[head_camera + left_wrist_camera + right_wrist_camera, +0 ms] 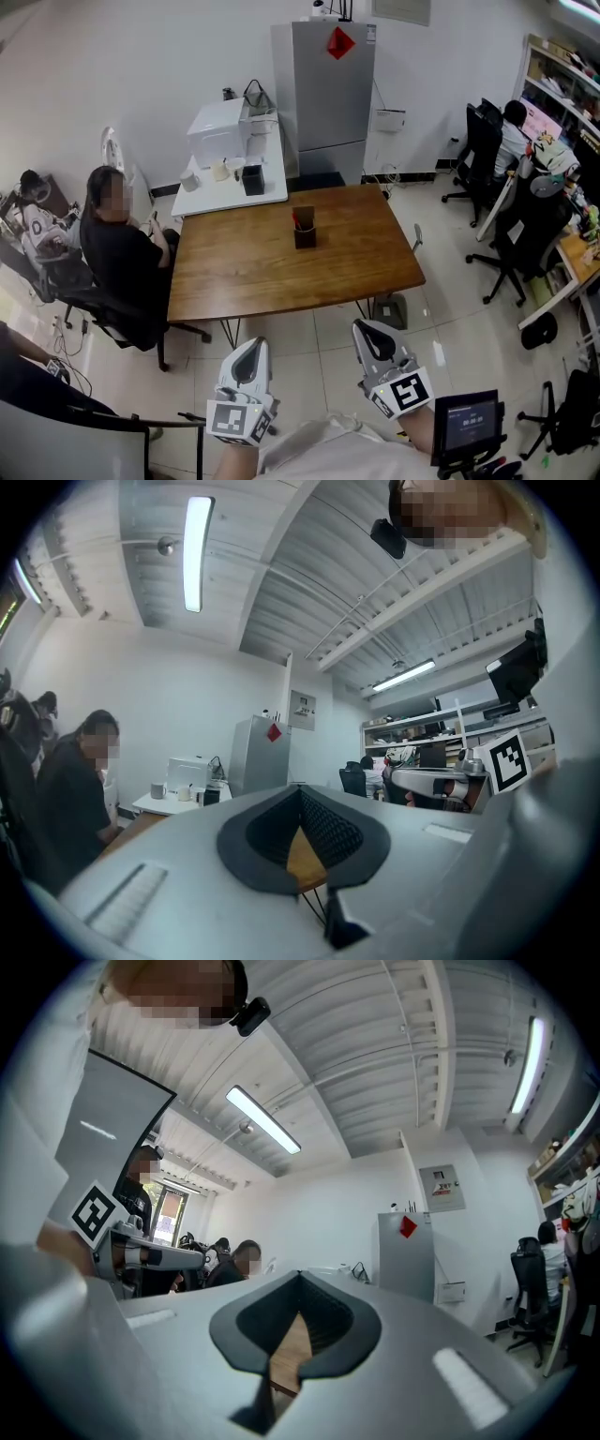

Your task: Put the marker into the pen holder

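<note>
We hold the left tongs [250, 352] and right tongs [370, 333] each closed and empty, short of the bench [244, 267]. At twelve o'clock the pen holder [305, 234] shows red inside, probably the marker [298, 218]. Placing looks done; next we check.

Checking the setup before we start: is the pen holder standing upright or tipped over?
Upright. The pen holder stands on its base near the middle of the wooden table, with its opening facing up.
</note>
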